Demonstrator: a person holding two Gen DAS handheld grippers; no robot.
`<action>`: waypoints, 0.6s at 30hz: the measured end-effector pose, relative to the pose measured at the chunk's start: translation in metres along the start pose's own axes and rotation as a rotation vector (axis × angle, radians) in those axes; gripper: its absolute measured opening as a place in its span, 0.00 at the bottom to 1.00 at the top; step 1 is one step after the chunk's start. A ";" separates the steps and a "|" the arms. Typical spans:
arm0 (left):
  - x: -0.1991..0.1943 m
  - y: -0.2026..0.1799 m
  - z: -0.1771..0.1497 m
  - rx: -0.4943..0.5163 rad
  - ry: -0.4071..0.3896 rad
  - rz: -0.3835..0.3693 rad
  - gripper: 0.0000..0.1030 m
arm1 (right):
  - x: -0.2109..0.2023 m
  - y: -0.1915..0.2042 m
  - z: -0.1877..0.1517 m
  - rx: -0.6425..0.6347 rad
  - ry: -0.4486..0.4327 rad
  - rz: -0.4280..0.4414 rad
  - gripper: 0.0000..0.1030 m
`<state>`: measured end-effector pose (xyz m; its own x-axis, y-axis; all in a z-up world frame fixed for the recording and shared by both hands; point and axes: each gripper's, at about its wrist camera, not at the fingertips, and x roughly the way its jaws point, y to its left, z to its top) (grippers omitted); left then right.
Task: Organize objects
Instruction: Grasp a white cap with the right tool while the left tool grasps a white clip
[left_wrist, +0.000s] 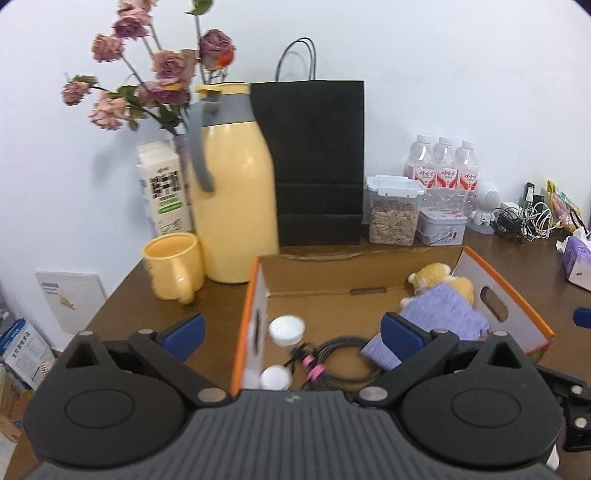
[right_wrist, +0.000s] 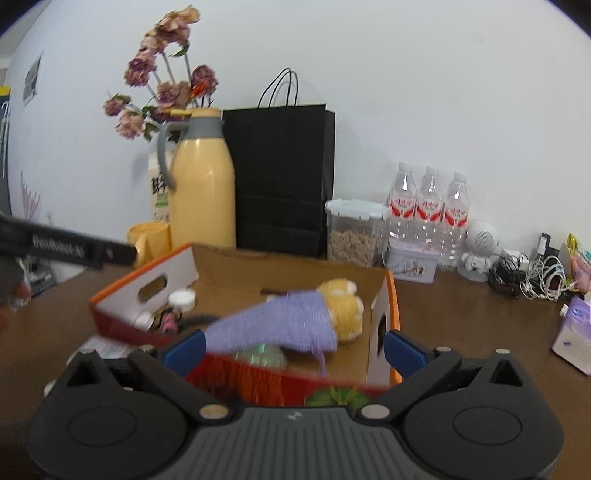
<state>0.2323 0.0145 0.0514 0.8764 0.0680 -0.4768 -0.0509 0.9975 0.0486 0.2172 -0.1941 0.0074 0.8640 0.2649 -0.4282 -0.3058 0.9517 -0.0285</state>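
An open cardboard box (left_wrist: 332, 273) with orange edges sits on the brown table. Inside lie a yellow plush toy (left_wrist: 439, 291) in a purple knit, a coiled black cable (left_wrist: 343, 360) with pink ties, and two white caps (left_wrist: 286, 329). My left gripper (left_wrist: 293, 334) stands open, straddling the box's left wall with nothing between its blue pads. In the right wrist view the same box (right_wrist: 236, 273) holds the plush toy (right_wrist: 295, 321) and a shiny disc (right_wrist: 264, 354). My right gripper (right_wrist: 293, 349) is open wide above the box's near wall; the toy lies beyond the pads, untouched.
Along the wall stand a yellow thermos jug (left_wrist: 236, 192), a yellow mug (left_wrist: 173, 266), a carton (left_wrist: 160, 184), dried roses (left_wrist: 147, 74), a black paper bag (left_wrist: 314, 162), a snack jar (left_wrist: 393, 210), a tin (left_wrist: 441, 227), three water bottles (left_wrist: 443, 170), tangled cables (left_wrist: 524, 218) and a tissue pack (left_wrist: 576, 258).
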 end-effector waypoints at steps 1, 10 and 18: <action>-0.006 0.004 -0.004 -0.001 0.004 0.006 1.00 | -0.007 0.001 -0.006 -0.004 0.012 0.003 1.00; -0.041 0.034 -0.051 -0.007 0.071 0.041 1.00 | -0.045 0.010 -0.052 -0.024 0.104 0.010 1.00; -0.061 0.055 -0.094 -0.030 0.128 0.045 1.00 | -0.061 0.023 -0.086 -0.023 0.182 0.062 0.82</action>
<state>0.1308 0.0670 0.0011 0.8047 0.1127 -0.5828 -0.1051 0.9934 0.0470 0.1232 -0.2021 -0.0452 0.7571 0.2888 -0.5861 -0.3674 0.9299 -0.0163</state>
